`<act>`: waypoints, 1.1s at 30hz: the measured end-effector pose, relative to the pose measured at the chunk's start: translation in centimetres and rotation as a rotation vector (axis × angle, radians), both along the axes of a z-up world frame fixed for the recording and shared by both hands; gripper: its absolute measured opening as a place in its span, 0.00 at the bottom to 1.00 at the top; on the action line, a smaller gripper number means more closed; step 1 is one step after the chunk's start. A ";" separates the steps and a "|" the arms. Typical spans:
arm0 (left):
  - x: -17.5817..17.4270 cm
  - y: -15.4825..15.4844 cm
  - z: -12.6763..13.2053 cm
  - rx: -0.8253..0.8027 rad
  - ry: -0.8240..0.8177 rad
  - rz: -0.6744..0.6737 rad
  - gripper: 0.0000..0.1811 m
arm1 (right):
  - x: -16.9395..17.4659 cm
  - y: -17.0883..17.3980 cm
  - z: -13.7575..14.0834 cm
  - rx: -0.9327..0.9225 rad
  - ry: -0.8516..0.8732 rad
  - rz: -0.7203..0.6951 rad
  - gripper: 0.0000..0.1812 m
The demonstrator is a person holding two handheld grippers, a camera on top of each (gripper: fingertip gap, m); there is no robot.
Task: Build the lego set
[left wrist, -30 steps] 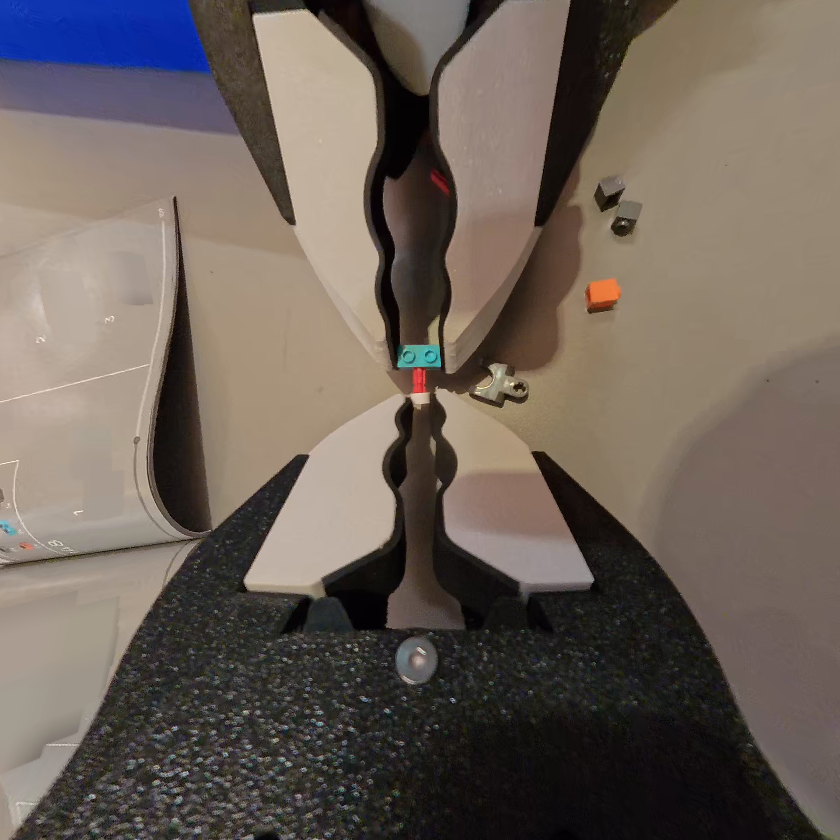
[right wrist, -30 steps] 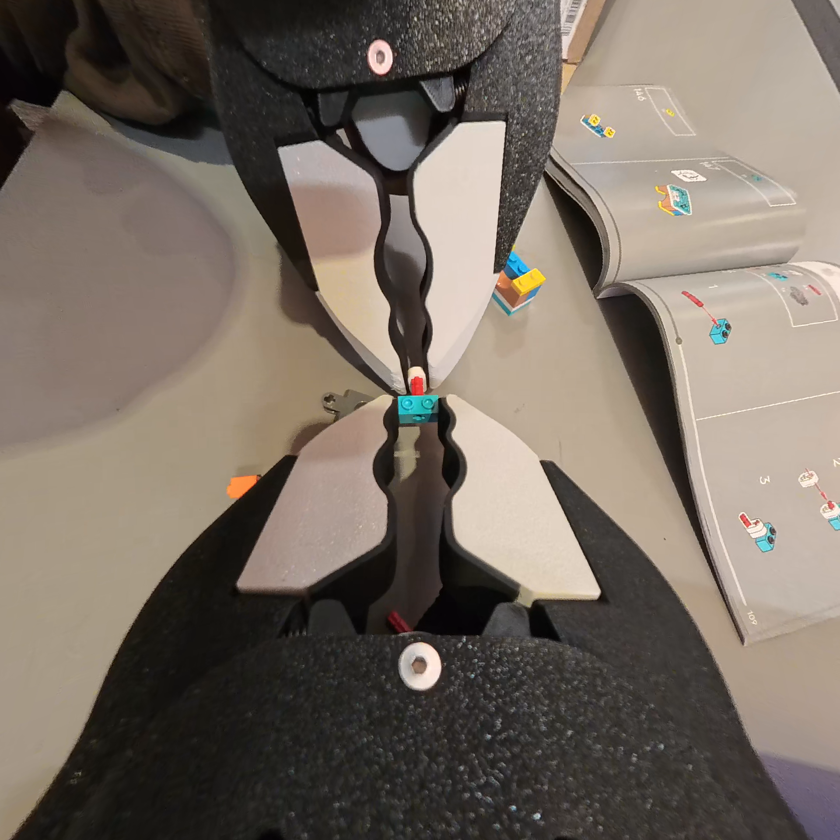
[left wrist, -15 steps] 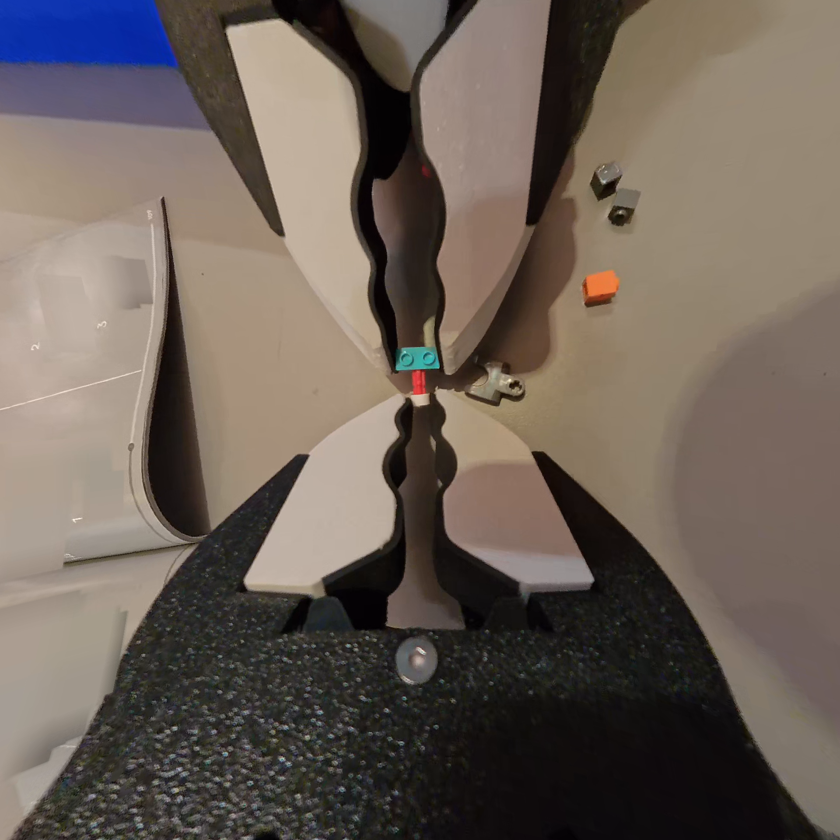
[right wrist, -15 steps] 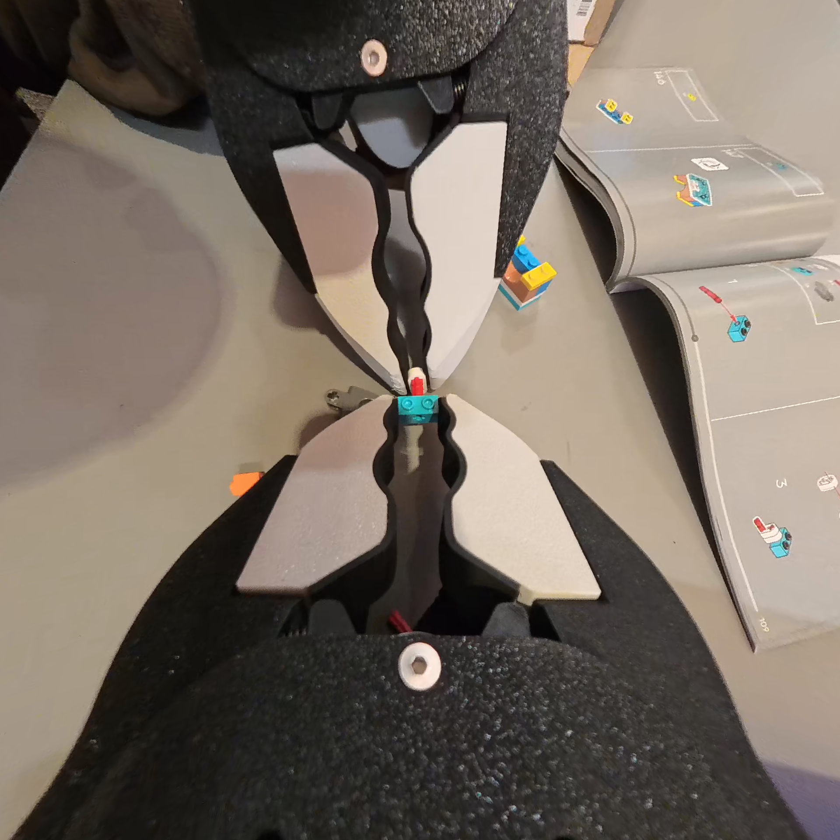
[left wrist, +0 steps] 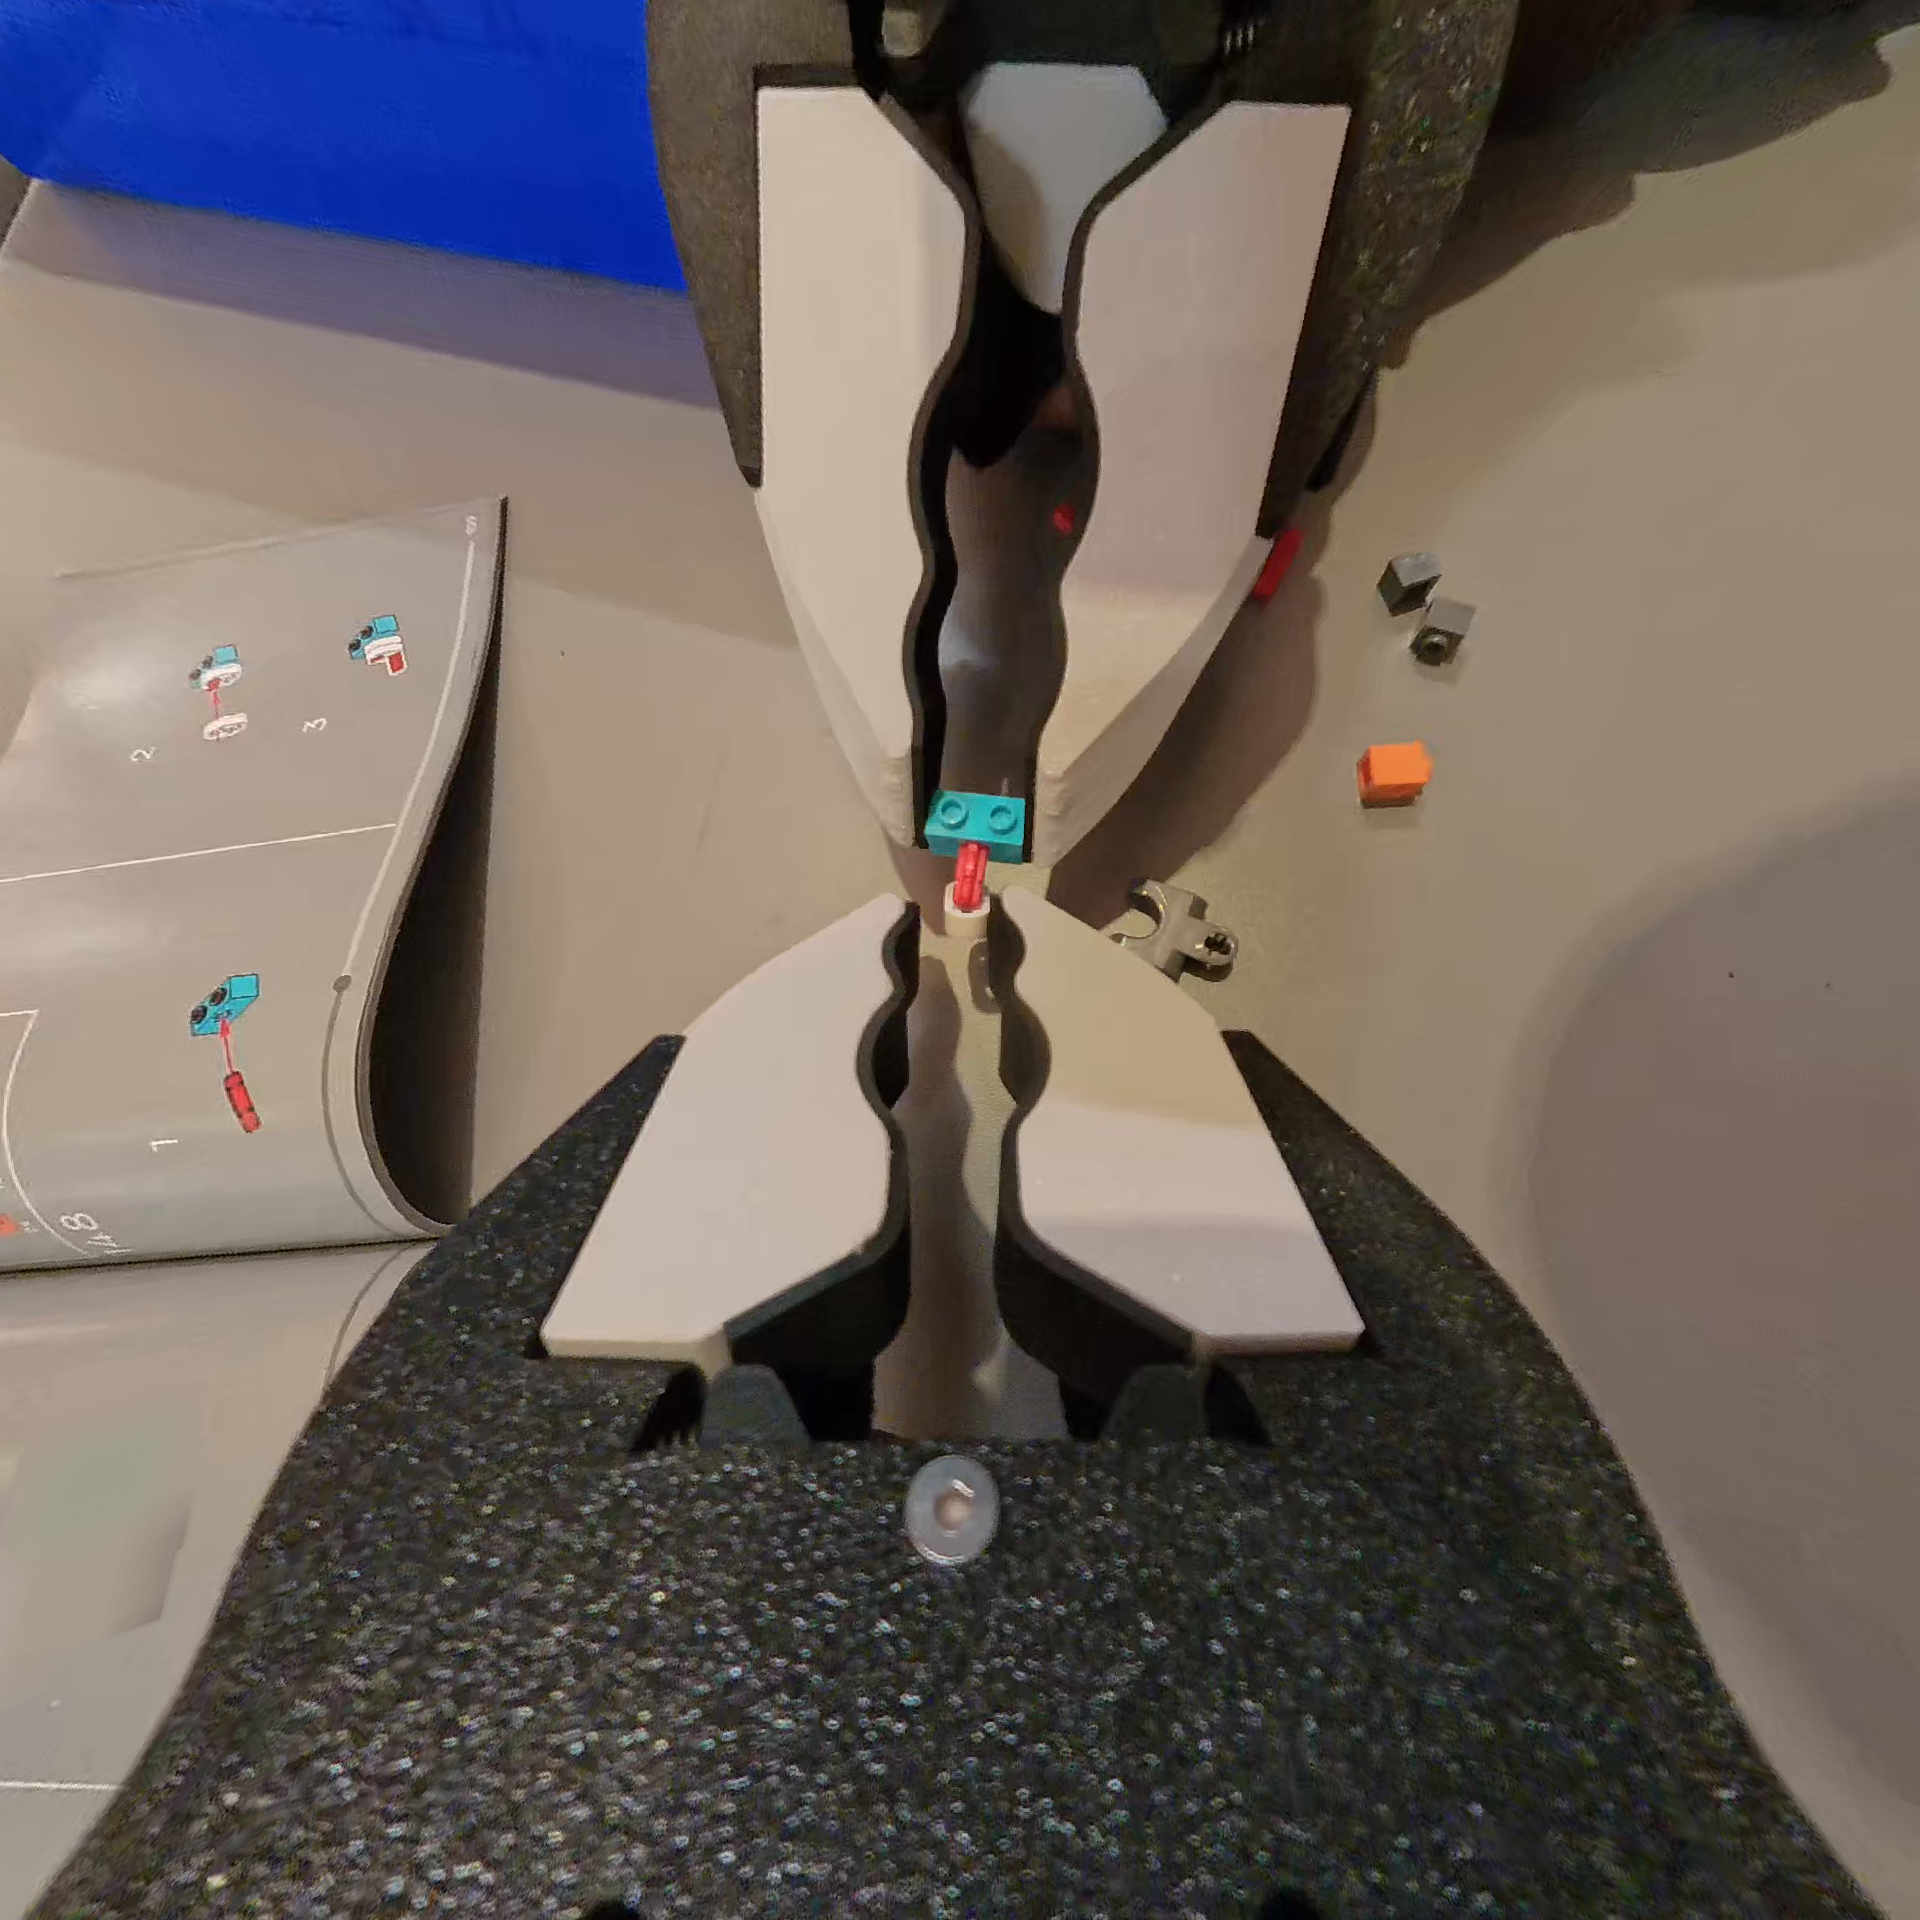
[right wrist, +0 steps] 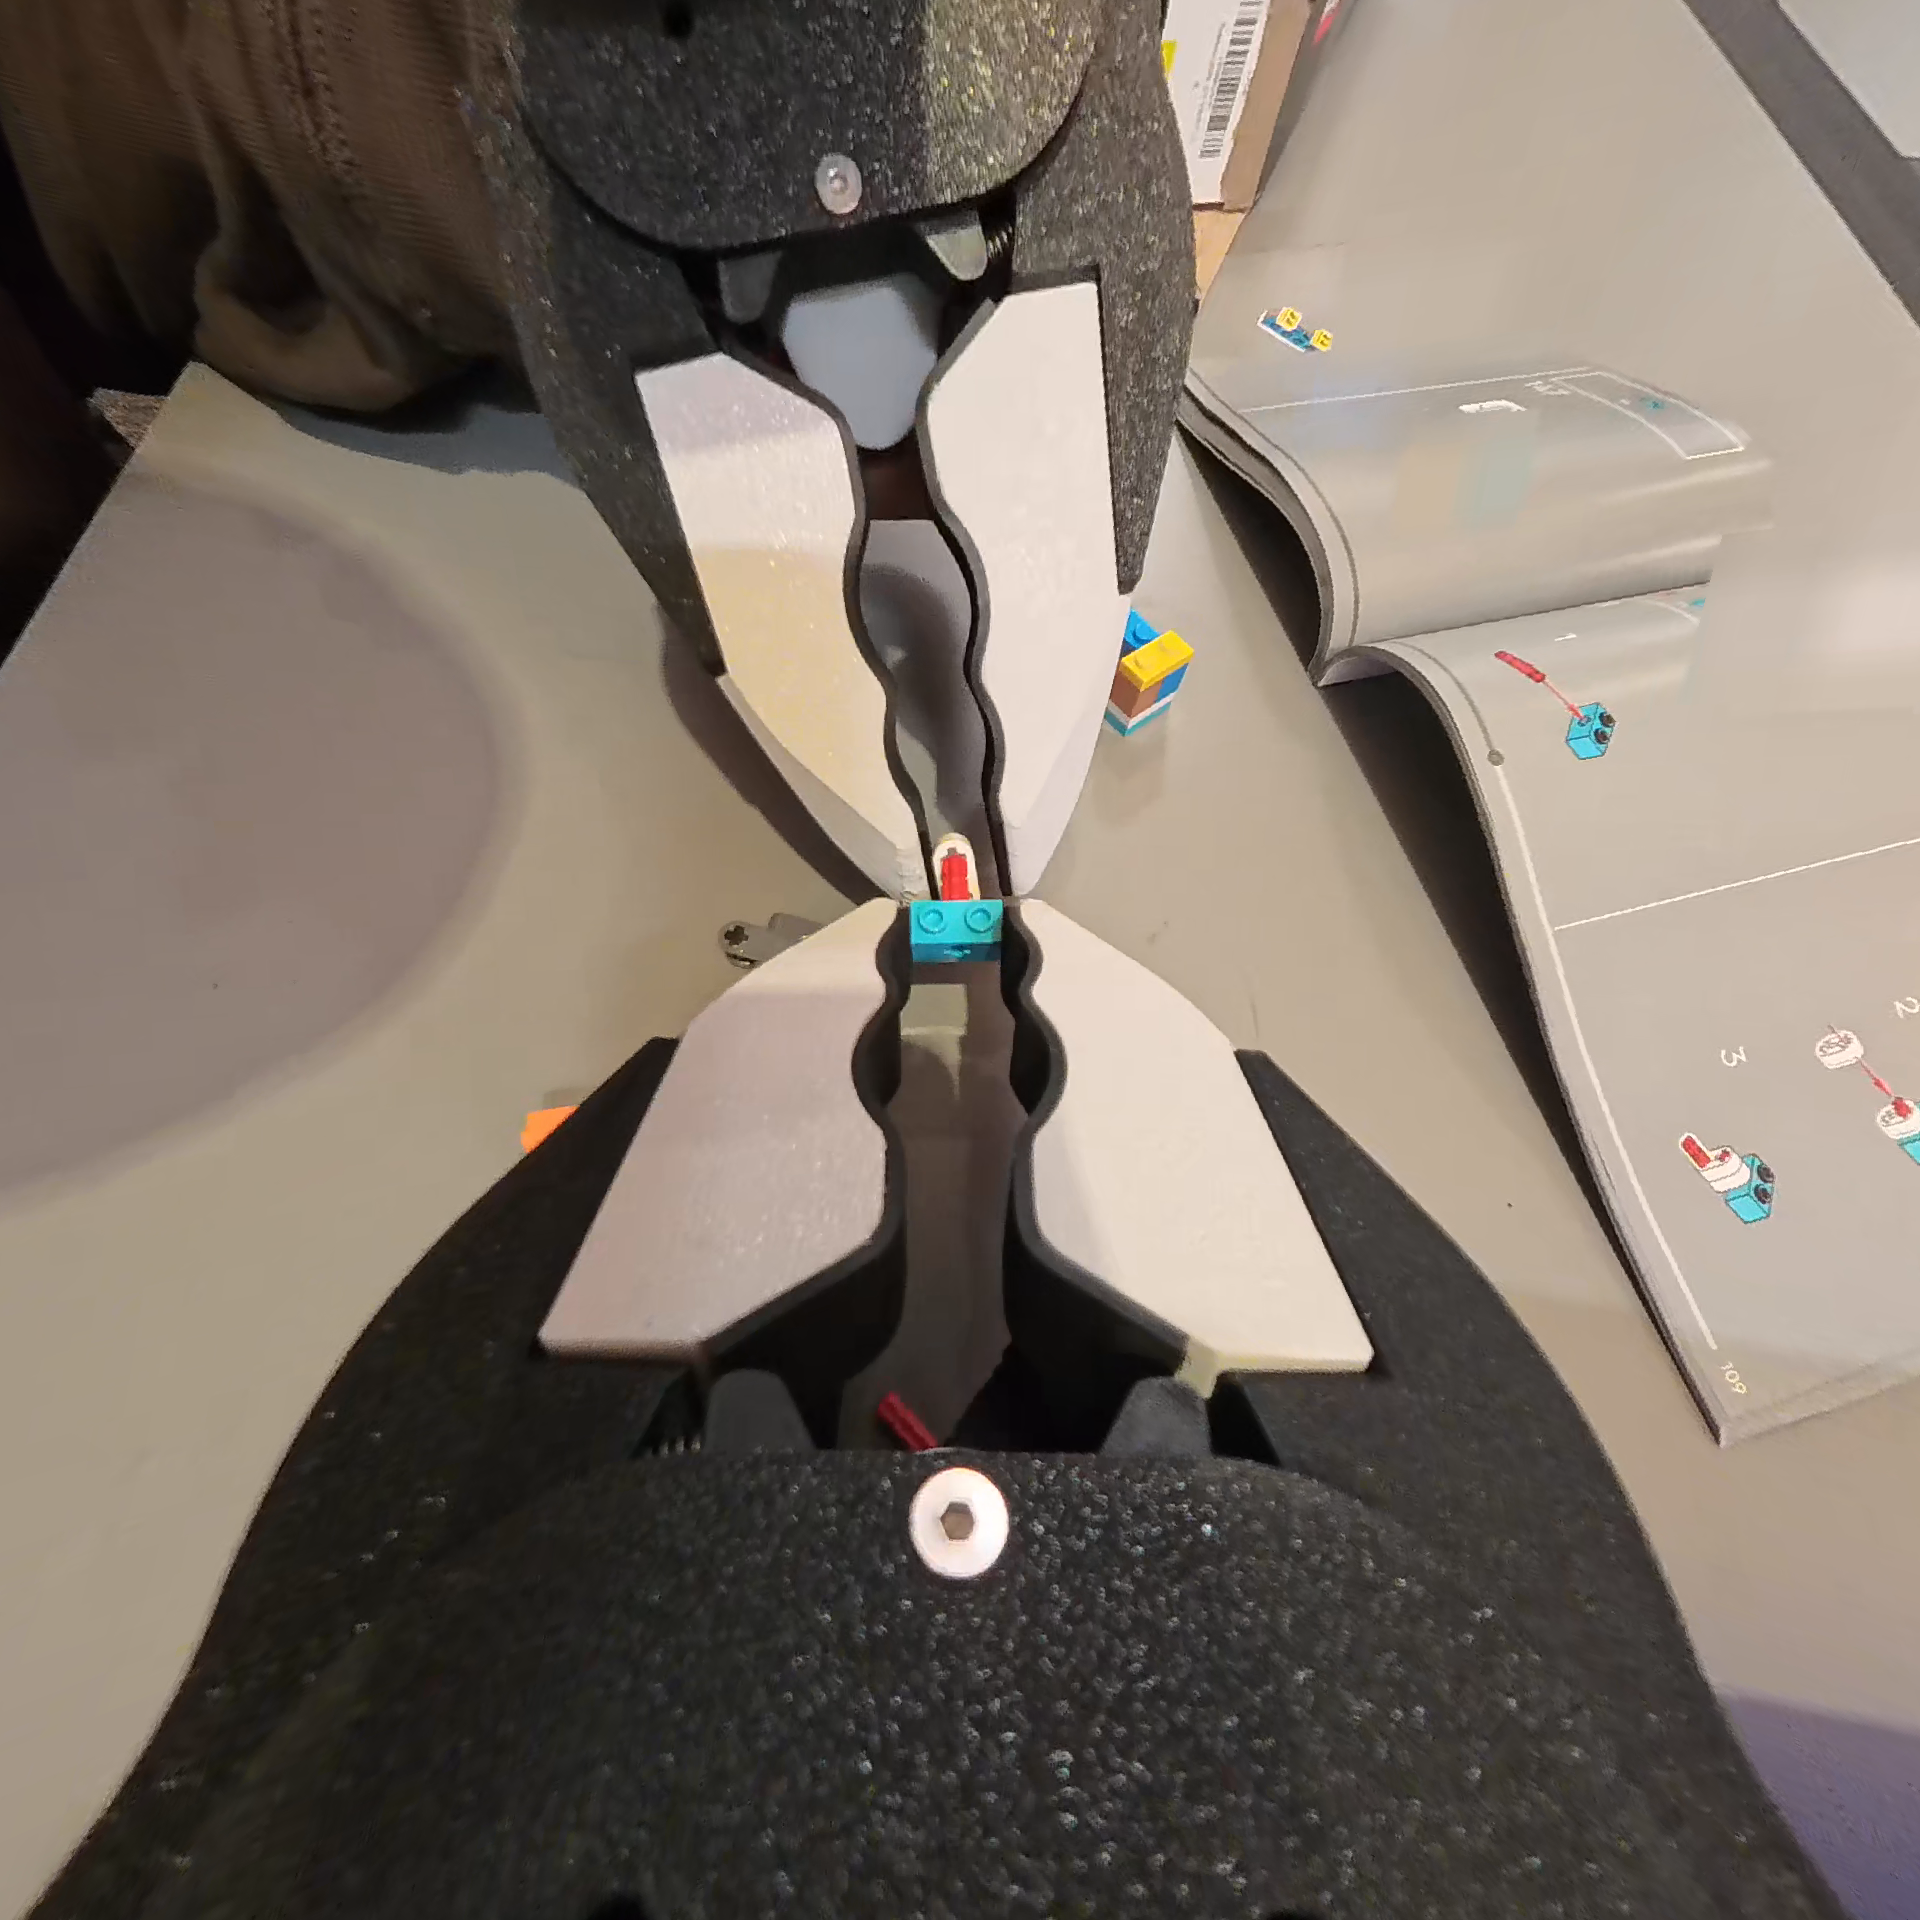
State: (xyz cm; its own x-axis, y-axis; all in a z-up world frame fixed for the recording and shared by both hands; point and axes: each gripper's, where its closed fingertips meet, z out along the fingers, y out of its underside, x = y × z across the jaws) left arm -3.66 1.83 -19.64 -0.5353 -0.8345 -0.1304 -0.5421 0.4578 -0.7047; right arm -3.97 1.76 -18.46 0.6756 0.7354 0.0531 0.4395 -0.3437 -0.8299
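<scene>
Teal brick (right wrist: 956,932) is clamped in the right gripper (right wrist: 956,914) jaws; the left gripper (left wrist: 966,914) jaws pinch the white round piece (left wrist: 964,918) on the red pin (left wrist: 970,864), above the tabletop (left wrist: 1662,1039). Risk: off-axis pressure may tilt the pin, or the small piece may slip and drop.

Teal brick (left wrist: 977,823); red pin (left wrist: 970,865); white round piece (left wrist: 966,916); orange brick (left wrist: 1394,773); grey booklet (left wrist: 312,1039).
</scene>
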 end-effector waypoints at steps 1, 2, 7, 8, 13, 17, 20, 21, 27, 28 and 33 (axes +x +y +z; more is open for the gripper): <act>0.0 0.0 0.0 0.001 0.000 0.000 0.07 | 0.0 0.0 0.0 -0.001 -0.002 -0.002 0.09; 0.0 0.0 0.0 0.003 0.001 -0.001 0.06 | 0.0 0.0 -0.1 -0.001 -0.004 -0.003 0.09; 0.0 0.0 0.1 0.030 -0.011 0.000 0.04 | 0.1 0.1 0.0 0.010 -0.005 -0.009 0.09; 0.0 0.1 0.2 0.033 -0.015 0.001 0.04 | 0.1 0.1 0.1 0.011 -0.002 -0.010 0.09; 0.1 0.1 0.4 0.038 -0.030 0.005 0.04 | 0.1 0.1 0.2 0.019 0.007 -0.011 0.09; 0.1 0.3 0.7 0.033 -0.044 0.018 0.07 | 0.1 0.1 0.3 0.024 0.013 -0.012 0.09; 0.2 0.2 0.7 0.021 -0.042 0.019 0.07 | 0.1 0.1 0.3 0.025 0.011 -0.011 0.09; 0.2 0.1 0.6 0.019 -0.042 0.018 0.07 | 0.1 0.1 0.3 0.025 0.009 -0.010 0.09; -0.2 0.2 -0.4 0.038 0.010 0.016 0.07 | 0.1 0.0 -0.1 0.016 -0.028 -0.009 0.09; -0.3 0.3 -0.6 0.047 0.018 0.018 0.08 | 0.1 0.0 -0.2 0.013 -0.038 -0.010 0.09; -0.6 0.5 -0.6 0.050 0.032 0.025 0.09 | 0.5 0.0 -0.7 -0.012 -0.061 -0.030 0.09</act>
